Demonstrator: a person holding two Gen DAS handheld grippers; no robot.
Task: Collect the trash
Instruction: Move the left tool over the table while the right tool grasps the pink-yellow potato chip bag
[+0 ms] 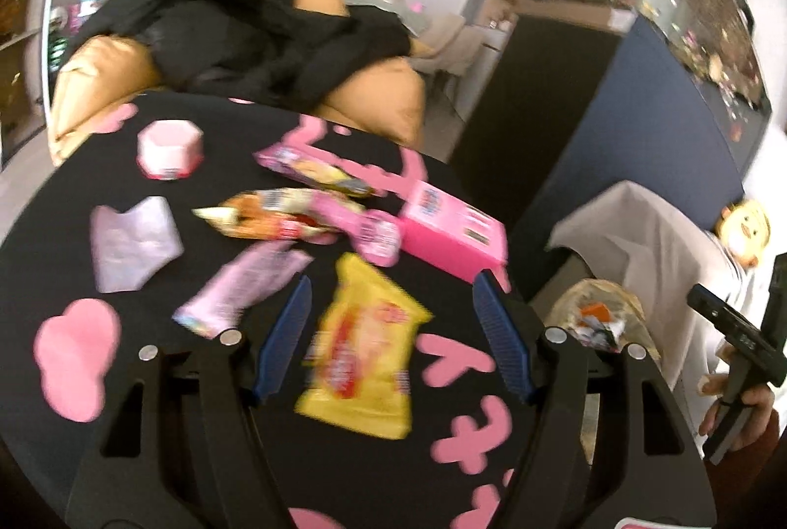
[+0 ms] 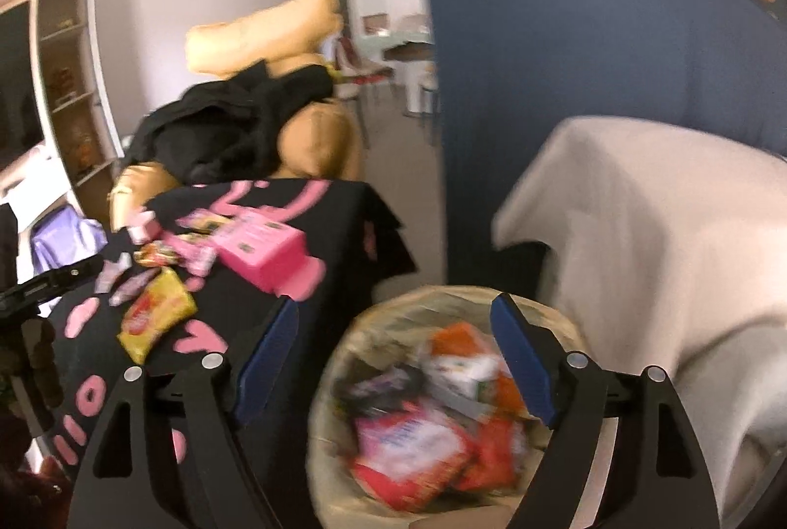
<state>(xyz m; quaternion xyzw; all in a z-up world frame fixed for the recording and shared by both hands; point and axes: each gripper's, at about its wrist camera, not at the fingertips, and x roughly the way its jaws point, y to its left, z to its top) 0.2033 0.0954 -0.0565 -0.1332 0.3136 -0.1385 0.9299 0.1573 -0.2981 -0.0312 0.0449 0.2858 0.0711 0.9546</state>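
A yellow snack packet (image 1: 361, 342) lies on the black, pink-patterned tablecloth (image 1: 69, 194). My left gripper (image 1: 393, 288) hangs open just above it, blue fingers to either side, not pressing it. Further back lie a pink box (image 1: 452, 234), a pink tub (image 1: 169, 148), an orange wrapper (image 1: 265, 214) and pale purple wrappers (image 1: 135, 241). My right gripper (image 2: 393, 308) stands open over the lined waste bin (image 2: 344, 430), nothing between its fingers. Red, orange and white wrappers (image 2: 418, 440) fill the bin. The same yellow snack packet (image 2: 155, 312) and pink box (image 2: 260, 246) show at the left of the right wrist view.
The waste bin (image 1: 595, 322) stands on the floor right of the table, with a cloth-draped seat (image 2: 639, 234) behind it. A tan sofa with black clothing (image 1: 256, 37) is beyond the table. A blue partition (image 2: 565, 37) rises at the back. A hand holding the other gripper (image 1: 738, 342) is at far right.
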